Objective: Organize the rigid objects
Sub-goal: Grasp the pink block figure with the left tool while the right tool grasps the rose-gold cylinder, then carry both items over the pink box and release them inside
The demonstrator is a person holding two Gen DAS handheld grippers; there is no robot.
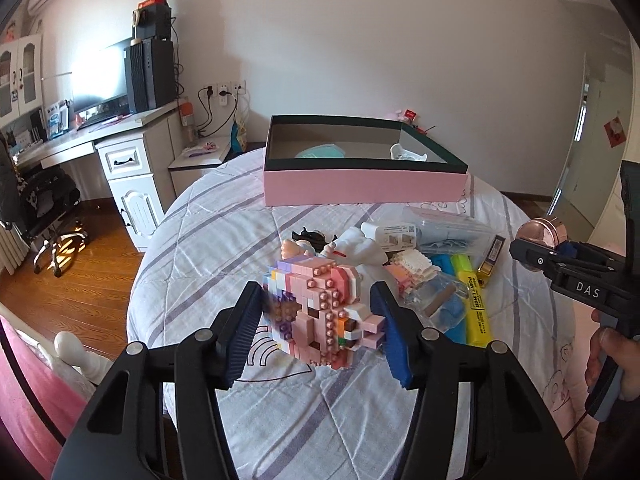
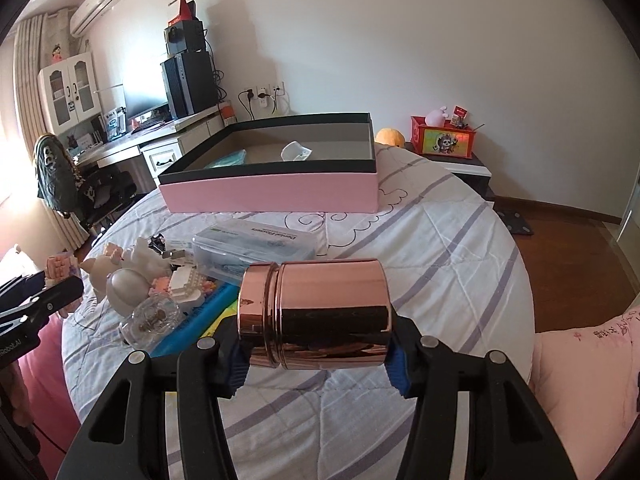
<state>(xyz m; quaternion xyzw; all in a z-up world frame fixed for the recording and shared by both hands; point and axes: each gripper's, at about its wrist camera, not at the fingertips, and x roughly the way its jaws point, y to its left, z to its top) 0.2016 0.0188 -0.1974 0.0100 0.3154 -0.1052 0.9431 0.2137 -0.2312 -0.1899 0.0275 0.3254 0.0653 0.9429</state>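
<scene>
Bricks first: a pink brick figure (image 1: 316, 312) sits at the centre of the left wrist view, clamped between the two pads of our left tongs (image 1: 318, 330), which are closed partway on its sides and hold it above the bed (image 1: 192, 240). In the right wrist view, our right tongs (image 2: 316, 354) are closed partway on a rose-gold tin (image 2: 314, 314), lying on its side across the lower centre of the frame with its lid toward the left. The same tin shows small at the right edge of the left wrist view, and a hand (image 1: 616, 364) grips the handle below it.

We see the pink box (image 1: 364, 184) open at the upper centre of the left view, resting on the bed near its far edge. Inside it lie a teal item (image 1: 320, 151) at left and a white item (image 1: 406, 153) at right; what they are we cannot tell.

Between the box and the tongs a pile lies on the bed: a yellow highlighter (image 1: 476, 304), a blue item just beside it, a clear case (image 2: 256, 244), a second small brick model (image 1: 412, 268), a white figure (image 1: 360, 248) and a clear dome (image 2: 154, 316). In the right view the pile fills the left middle of the frame.

A desk (image 1: 120, 128) with a monitor stands at the upper left of both views.
</scene>
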